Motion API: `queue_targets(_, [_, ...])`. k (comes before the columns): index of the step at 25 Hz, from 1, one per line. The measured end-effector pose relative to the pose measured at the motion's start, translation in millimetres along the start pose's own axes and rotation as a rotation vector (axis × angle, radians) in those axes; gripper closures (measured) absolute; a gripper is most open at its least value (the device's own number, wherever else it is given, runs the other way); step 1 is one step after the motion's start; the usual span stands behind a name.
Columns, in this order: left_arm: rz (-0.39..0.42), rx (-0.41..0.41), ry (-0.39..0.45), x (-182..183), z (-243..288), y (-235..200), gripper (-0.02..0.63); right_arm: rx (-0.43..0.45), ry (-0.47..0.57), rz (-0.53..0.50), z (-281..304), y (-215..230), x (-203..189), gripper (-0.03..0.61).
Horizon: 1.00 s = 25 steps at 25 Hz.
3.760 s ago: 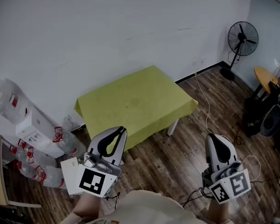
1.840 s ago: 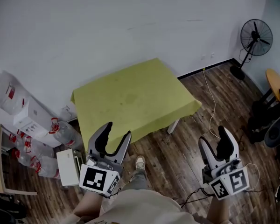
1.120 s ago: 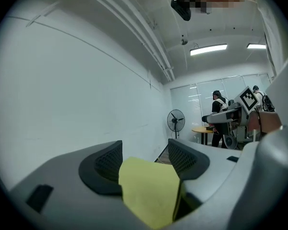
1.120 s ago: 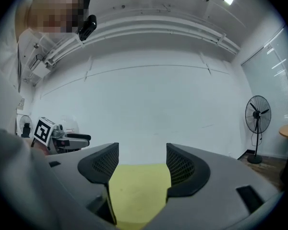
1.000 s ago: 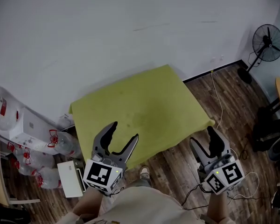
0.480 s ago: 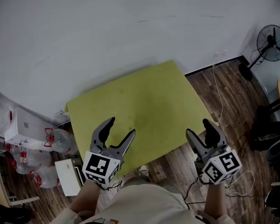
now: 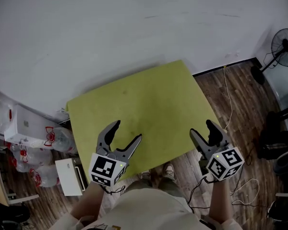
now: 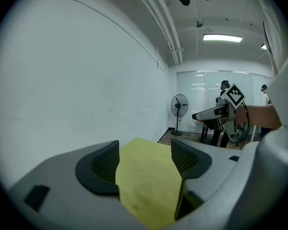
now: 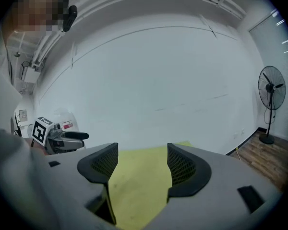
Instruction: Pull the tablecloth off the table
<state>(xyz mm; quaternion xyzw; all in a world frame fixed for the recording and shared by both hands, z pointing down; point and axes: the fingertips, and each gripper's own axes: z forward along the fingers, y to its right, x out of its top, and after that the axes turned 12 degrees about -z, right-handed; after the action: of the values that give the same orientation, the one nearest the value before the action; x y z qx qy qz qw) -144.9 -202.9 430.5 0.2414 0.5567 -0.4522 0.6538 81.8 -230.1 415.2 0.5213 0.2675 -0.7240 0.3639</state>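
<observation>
Head view: the yellow-green tablecloth (image 7: 139, 99) lies spread flat by the wall (image 7: 134, 23), with the left hand-held gripper (image 7: 127, 131) and right hand-held gripper (image 7: 201, 128) over its near edge. Left gripper view: jaws wide, just been opening, nothing pinched, cloth beyond them. Right gripper view: jaws wide too, empty, cloth ahead.

We find the fan (image 7: 284, 47) cut by the right edge, and the tablecloth (image 7: 139, 107) covers the worktop wholly
</observation>
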Motion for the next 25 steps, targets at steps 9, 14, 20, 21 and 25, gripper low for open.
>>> queue_targets(9, [-0.048,0.067,-0.115,-49.9,45.3,-4.7,0.279,0.013,-0.139,-0.002,39.3,61.4,-56.3,0.232])
queue_targets(14, [-0.074,0.136,-0.119,-64.2,63.3,-17.0,0.279,0.053,-0.197,0.002,63.9,82.2,-85.9,0.219])
queue_targets(20, [-0.147,0.189,-0.209,-103.6,78.5,-32.5,0.279,0.091,-0.27,-0.04,93.6,91.2,-122.5,0.218])
queue_targets(21, [-0.165,0.191,-0.234,-114.2,80.3,-33.3,0.279,0.096,-0.281,-0.045,97.3,91.8,-128.9,0.218])
queue_targets(25, [-0.221,0.208,-0.321,-154.5,87.1,-36.7,0.279,0.103,-0.322,-0.048,110.8,97.2,-154.6,0.213])
